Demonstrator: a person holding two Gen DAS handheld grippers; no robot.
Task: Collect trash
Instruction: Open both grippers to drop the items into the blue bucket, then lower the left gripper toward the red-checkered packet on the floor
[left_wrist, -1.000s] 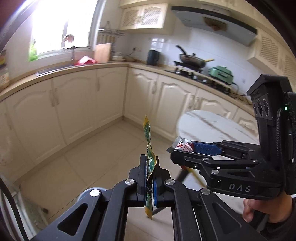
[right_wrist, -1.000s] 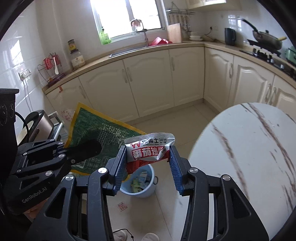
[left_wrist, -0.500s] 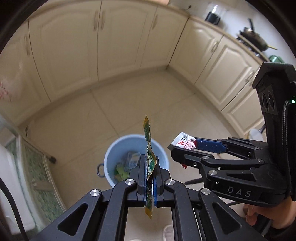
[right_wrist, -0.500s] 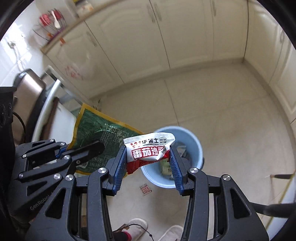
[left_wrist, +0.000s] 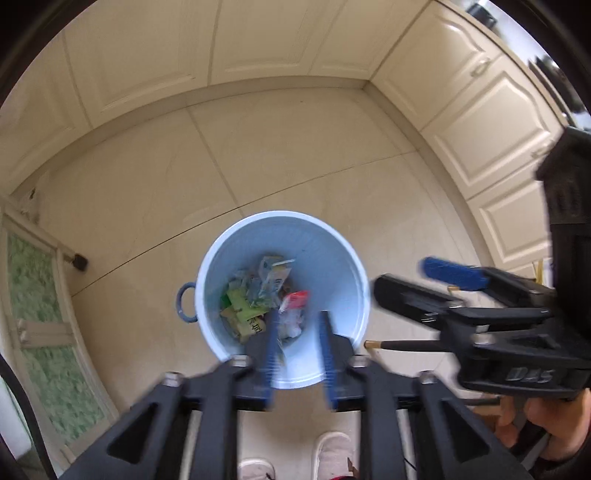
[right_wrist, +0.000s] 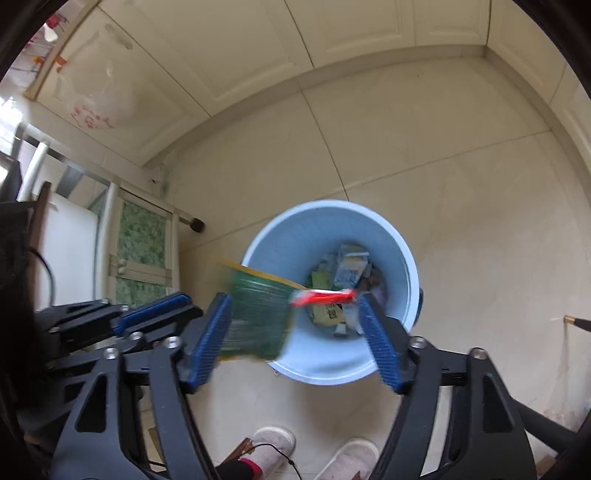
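Observation:
A light blue bin stands on the floor below both grippers; it also shows in the right wrist view and holds several wrappers. My left gripper is open above the bin's near rim. My right gripper is open above the bin. A green and yellow bag is blurred in mid-air at the bin's left rim. A red and white sauce packet is blurred in mid-air over the bin; it also shows in the left wrist view. The right gripper shows at the right of the left wrist view.
Cream cabinets line the far walls. A low cabinet with green glass doors stands left of the bin. White slippers are on the tiled floor below the grippers. A thin metal leg with a brass tip is right of the bin.
Both grippers have opened over the bin. The green bag has left the left gripper and the sauce packet has left the right gripper; both are falling. The views have tilted further down.

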